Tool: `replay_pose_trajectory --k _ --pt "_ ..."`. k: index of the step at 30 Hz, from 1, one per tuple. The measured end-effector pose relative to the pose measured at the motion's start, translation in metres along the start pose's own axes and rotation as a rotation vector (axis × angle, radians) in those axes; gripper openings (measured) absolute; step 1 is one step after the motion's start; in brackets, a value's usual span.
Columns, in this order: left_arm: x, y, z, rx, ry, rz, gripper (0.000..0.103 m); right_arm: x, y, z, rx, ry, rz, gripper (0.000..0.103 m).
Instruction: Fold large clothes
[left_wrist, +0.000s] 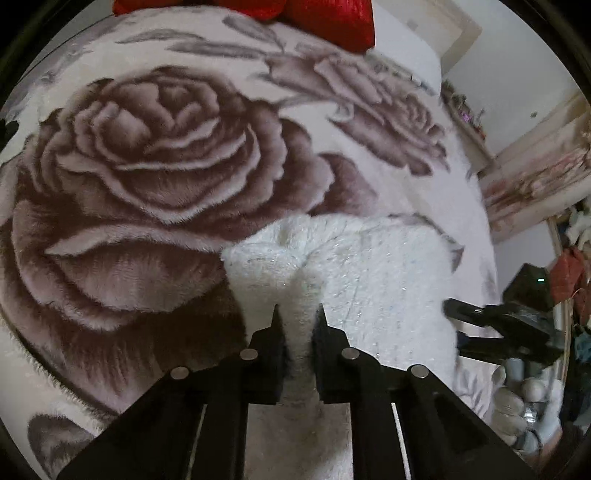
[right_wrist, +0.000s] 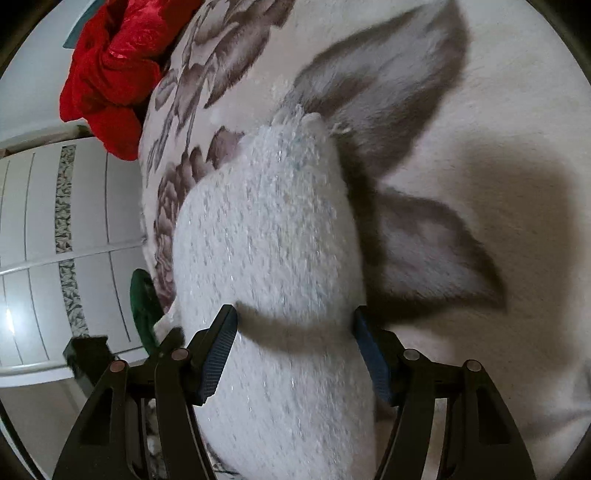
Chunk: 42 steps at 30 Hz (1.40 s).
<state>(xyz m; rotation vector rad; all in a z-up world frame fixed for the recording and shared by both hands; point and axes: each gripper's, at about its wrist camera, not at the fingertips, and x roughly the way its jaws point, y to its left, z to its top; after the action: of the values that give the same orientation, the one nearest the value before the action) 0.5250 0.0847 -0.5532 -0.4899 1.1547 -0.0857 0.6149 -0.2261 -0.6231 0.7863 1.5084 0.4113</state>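
A white fluffy garment with glittery threads (left_wrist: 369, 280) lies bunched on a bed blanket printed with large brown roses (left_wrist: 147, 166). My left gripper (left_wrist: 298, 314) is shut on a pinched fold of the garment. In the right wrist view the garment (right_wrist: 273, 229) fills the space between the fingers of my right gripper (right_wrist: 293, 325), whose jaws stand wide apart around the thick bundle. The right gripper also shows in the left wrist view (left_wrist: 491, 328), at the garment's right edge, held by a gloved hand (left_wrist: 517, 402).
Red velvet fabric (left_wrist: 325, 18) lies at the far end of the bed; it also shows in the right wrist view (right_wrist: 110, 74). White tiled floor (right_wrist: 44, 240) lies beside the bed. Cluttered shelves and a wall (left_wrist: 535, 177) stand to the right.
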Motion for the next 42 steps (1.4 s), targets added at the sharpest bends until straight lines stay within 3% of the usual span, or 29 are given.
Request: replay_pose_trajectory --k 1,5,8,11,13,22,27,29,31,33,35,40,42 --pt "-0.008 0.002 -0.001 -0.01 -0.021 -0.006 0.009 0.0 0.005 0.001 -0.019 -0.008 0.002 0.038" --pt "-0.037 0.011 0.006 -0.03 -0.115 -0.02 0.006 -0.009 0.04 -0.003 -0.088 -0.079 0.031 0.026" --pt "-0.021 0.025 0.019 -0.051 -0.098 -0.002 0.006 0.0 0.054 0.004 -0.133 -0.098 0.002 0.025" --pt "0.022 0.033 0.017 -0.015 -0.003 0.069 0.007 0.009 0.054 0.012 -0.158 -0.101 -0.136 0.022" --pt "0.035 0.032 0.012 0.018 0.035 0.089 0.009 0.009 0.05 0.02 -0.13 -0.089 -0.151 0.021" --pt "0.03 0.02 0.009 0.086 0.025 0.159 0.014 0.001 0.055 0.022 -0.137 -0.061 -0.216 0.022" --pt "0.017 0.005 0.006 0.109 -0.005 0.236 0.018 -0.018 0.053 0.008 -0.132 -0.056 -0.221 0.026" --pt "0.004 -0.002 0.002 0.126 -0.032 0.282 0.024 -0.029 0.051 -0.001 -0.131 -0.048 -0.213 0.026" --pt "-0.007 -0.009 -0.003 0.142 -0.052 0.335 0.042 -0.04 0.049 -0.013 -0.137 -0.043 -0.206 0.026" --pt "-0.023 -0.015 -0.014 0.161 -0.07 0.353 0.077 -0.054 0.047 -0.027 -0.149 -0.045 -0.194 0.034" --pt "-0.041 -0.021 -0.027 0.174 -0.082 0.363 0.08 -0.072 0.043 -0.052 -0.154 -0.047 -0.173 0.055" --pt "-0.091 -0.011 -0.074 0.093 -0.044 0.326 0.08 -0.107 0.021 -0.129 -0.132 0.007 -0.11 0.059" --pt "-0.115 0.005 -0.103 0.048 -0.034 0.345 0.08 -0.112 0.009 -0.163 -0.12 0.044 -0.103 0.065"
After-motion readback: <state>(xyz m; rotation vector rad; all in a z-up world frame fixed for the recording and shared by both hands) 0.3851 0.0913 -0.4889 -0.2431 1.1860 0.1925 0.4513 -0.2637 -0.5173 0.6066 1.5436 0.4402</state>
